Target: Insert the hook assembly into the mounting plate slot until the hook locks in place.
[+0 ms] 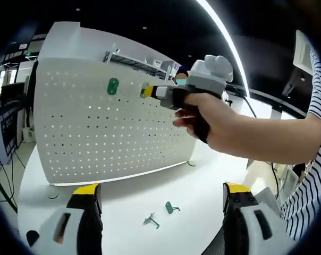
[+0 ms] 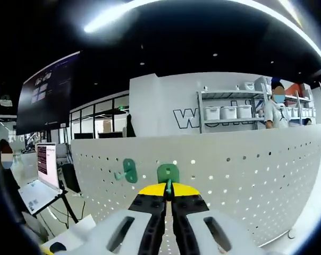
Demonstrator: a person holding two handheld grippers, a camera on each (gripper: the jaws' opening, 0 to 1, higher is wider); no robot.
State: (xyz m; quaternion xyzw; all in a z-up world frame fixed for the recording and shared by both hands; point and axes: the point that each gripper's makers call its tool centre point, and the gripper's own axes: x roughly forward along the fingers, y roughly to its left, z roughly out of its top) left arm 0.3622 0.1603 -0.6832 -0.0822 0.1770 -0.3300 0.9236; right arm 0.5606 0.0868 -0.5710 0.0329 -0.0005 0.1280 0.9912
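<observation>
Right hand-held gripper point(image 2: 169, 197) pinches a green hook point(image 2: 168, 174) against the white pegboard point(image 1: 96, 127); its stem is hidden between the jaws. Left hand-held gripper point(image 1: 163, 197) spread above the counter point(image 1: 197, 183), two loose hooks point(image 1: 161, 213) below. Another green hook point(image 2: 129, 170) hangs mounted nearby.

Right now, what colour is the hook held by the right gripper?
Green hook, clearest in the right gripper view.

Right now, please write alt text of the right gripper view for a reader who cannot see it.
The right gripper, jaws shut on a green hook, presses it against a white pegboard. A second green hook already hangs on the board to its left. Behind the board stand shelves with white bins and a person.
</observation>
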